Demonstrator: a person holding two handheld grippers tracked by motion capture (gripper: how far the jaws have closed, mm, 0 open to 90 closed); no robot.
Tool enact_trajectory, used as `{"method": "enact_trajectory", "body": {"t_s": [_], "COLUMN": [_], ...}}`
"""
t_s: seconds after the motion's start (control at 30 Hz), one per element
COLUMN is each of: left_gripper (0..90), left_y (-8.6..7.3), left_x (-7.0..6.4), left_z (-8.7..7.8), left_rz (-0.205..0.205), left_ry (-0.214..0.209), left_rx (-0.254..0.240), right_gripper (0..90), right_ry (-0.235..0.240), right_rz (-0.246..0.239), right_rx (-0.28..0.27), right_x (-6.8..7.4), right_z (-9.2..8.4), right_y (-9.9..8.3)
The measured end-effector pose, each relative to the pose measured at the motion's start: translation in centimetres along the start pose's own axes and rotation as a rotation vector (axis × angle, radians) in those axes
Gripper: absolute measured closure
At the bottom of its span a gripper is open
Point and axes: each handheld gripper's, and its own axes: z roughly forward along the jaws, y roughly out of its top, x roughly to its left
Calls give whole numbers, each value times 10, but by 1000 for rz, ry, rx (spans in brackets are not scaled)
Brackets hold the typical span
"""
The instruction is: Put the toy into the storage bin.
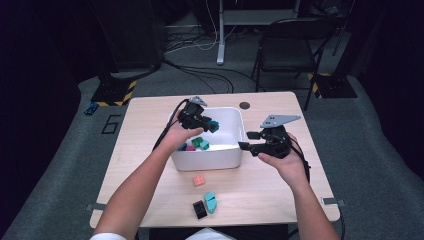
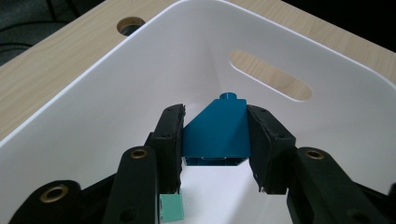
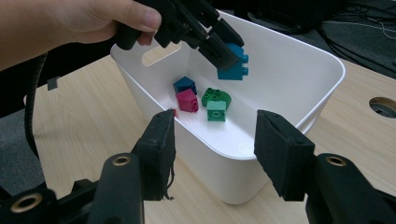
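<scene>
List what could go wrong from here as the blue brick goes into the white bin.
1. The left gripper holds the blue sloped brick above the white bin; released from there, it may bounce or knock the bricks already inside, such as the magenta brick and the green bricks.
2. The pads press on its slanted body, so it might slip early.
3. The right gripper hangs open close to the bin's wall and could nudge the bin.

A light wooden table [image 1: 150, 150] with a round cable hole [image 1: 244, 105] stands on grey carpet [image 1: 375, 165] in a dark room, with a black folding chair [image 1: 287, 47] and loose cables [image 1: 200, 45] behind.
</scene>
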Motion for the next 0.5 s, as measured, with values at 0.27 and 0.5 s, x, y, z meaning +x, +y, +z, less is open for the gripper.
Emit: {"method": "enact_trajectory", "body": {"t_s": [0.27, 0.5], "left_gripper": [586, 579], "left_y": [1, -1], "left_x": [2, 2], "left_z": [18, 24], "left_rz": [5, 4], "left_ry": [5, 20], "left_rx": [38, 73], "right_gripper": [477, 476], "right_ry": [-1, 3], "right_rz": [-1, -3], "right_rx": [0, 5], "right_x": [0, 1], "right_z": [0, 1], "right_y": [0, 0]}}
